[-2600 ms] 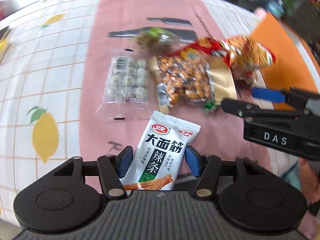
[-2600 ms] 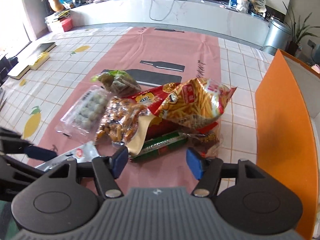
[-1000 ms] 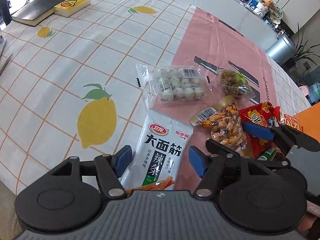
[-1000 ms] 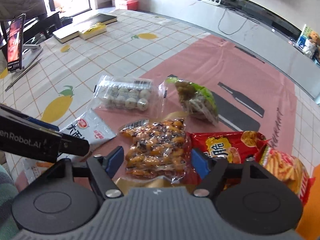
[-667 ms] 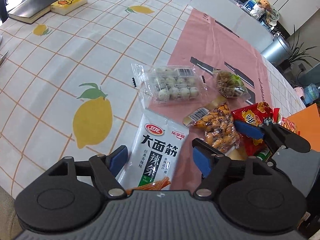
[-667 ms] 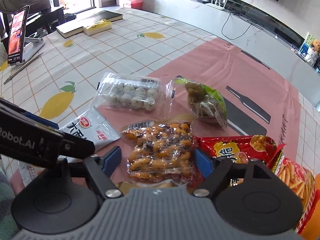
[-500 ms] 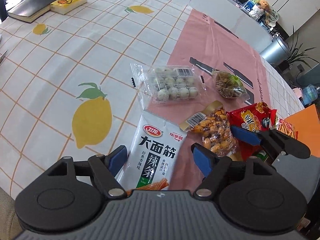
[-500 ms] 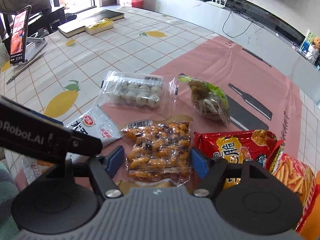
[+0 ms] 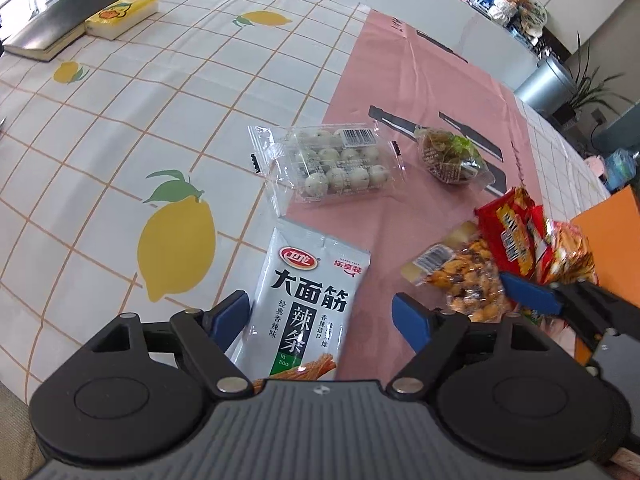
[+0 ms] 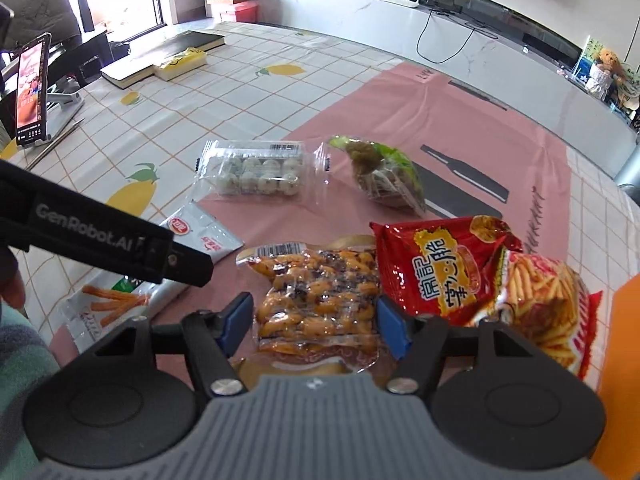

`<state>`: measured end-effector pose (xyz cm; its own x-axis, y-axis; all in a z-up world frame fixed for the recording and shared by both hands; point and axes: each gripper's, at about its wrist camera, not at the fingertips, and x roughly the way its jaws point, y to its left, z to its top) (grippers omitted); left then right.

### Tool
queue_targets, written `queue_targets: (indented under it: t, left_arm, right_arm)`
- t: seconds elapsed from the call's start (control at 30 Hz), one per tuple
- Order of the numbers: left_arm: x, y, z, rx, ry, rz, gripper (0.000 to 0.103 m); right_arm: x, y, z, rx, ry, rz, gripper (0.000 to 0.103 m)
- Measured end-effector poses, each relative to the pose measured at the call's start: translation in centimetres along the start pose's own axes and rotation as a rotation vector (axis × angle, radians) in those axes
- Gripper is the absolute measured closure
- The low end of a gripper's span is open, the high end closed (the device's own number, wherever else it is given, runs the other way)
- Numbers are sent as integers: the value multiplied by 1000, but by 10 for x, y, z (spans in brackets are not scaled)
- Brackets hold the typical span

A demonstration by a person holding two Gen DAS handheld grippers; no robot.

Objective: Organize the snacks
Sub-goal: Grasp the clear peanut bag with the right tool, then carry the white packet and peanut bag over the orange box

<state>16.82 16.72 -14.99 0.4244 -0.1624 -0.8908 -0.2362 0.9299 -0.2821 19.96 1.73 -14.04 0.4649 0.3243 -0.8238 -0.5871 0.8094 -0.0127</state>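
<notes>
Widening off the white spicy-strip packet point(image 9: 308, 300), the left tool point(image 9: 320, 316) is releasing; the right tool point(image 10: 314, 324) is closing, empty, astride the peanut bag point(image 10: 316, 300) lying lengthwise just ahead.

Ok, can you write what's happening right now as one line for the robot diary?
left gripper: jaws opening, white spicy-strip packet lying loose between | right gripper: jaws closing around clear peanut bag, pads not pressing yet

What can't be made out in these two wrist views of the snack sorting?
- White spicy-strip packet: its near end is hidden by the left gripper body in the left wrist view.
- Peanut packet: its near end is hidden by the right gripper in the right wrist view; whether the closing pads touch it is unclear.
- Orange box: cut off by the frame edge; contents unseen.
- Phone screen: too small to read.
</notes>
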Motion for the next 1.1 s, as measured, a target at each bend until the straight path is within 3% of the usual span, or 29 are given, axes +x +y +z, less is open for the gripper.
queue_targets:
  t: [0.23,0.3,0.33,0.37,0.53,0.73,0.97,1.1]
  left_arm:
    - [9,-26,-3,173,36,112,9]
    - [11,-34,-5,225,43,155,16]
    - [12,-37,-6,246,40,184,27]
    - [10,-39,-7,260,29,193,44]
    - [6,-38,-6,247,24,171,48]
    - [-23,-42,-7,188,-40,139,49]
    - [-61,-72,-14,167,-70,24,49]
    - [-85,-106,-17,210,-104,-39,49]
  right_arm:
    - [-27,-10,-8,-2,-20,-29,38]
    - [-34,-14,-11,17,-25,-36,38]
    - [-37,-16,-14,27,-26,-38,38]
    - [-41,-18,-16,38,-28,-41,38]
    - [-60,-25,-27,69,-51,-46,38]
    - [-86,-42,-35,113,-89,-43,38]
    - [-123,-66,-41,208,-150,38,38]
    - [-151,-84,-46,242,-191,27,38]
